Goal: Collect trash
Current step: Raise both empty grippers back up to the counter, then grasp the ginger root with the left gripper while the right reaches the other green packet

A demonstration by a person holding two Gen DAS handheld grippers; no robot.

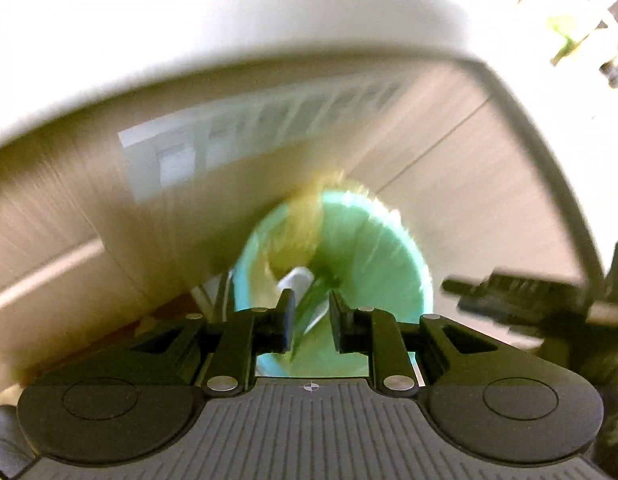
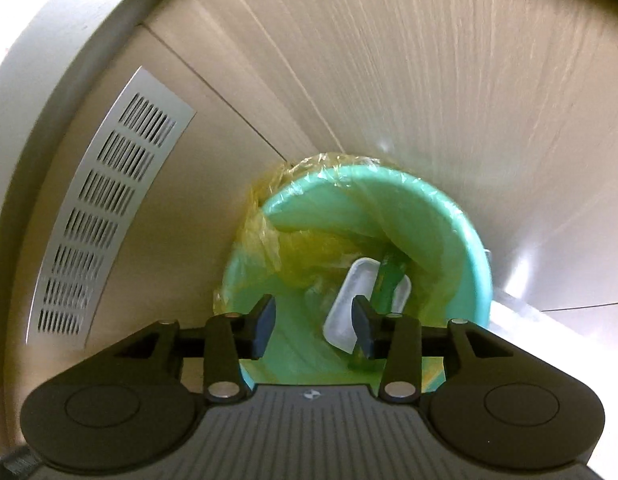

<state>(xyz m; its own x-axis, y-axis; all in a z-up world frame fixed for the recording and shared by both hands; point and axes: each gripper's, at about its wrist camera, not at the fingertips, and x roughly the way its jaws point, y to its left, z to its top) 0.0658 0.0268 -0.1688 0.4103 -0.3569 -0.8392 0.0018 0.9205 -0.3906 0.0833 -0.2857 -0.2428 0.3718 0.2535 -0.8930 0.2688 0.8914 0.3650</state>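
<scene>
Bin (image 2: 449,216) teal, yellow-lined, holding white tray (image 2: 349,300) | left claw (image 1: 311,320) agape | right claw (image 2: 313,326) agape

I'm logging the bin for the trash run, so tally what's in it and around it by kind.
Green bin: 1
Yellow liner bag: 1
Clear plastic container inside the bin: 1
Green item lying across that container, kind unclear: 1
Vent grille: 1
Total: 5
</scene>
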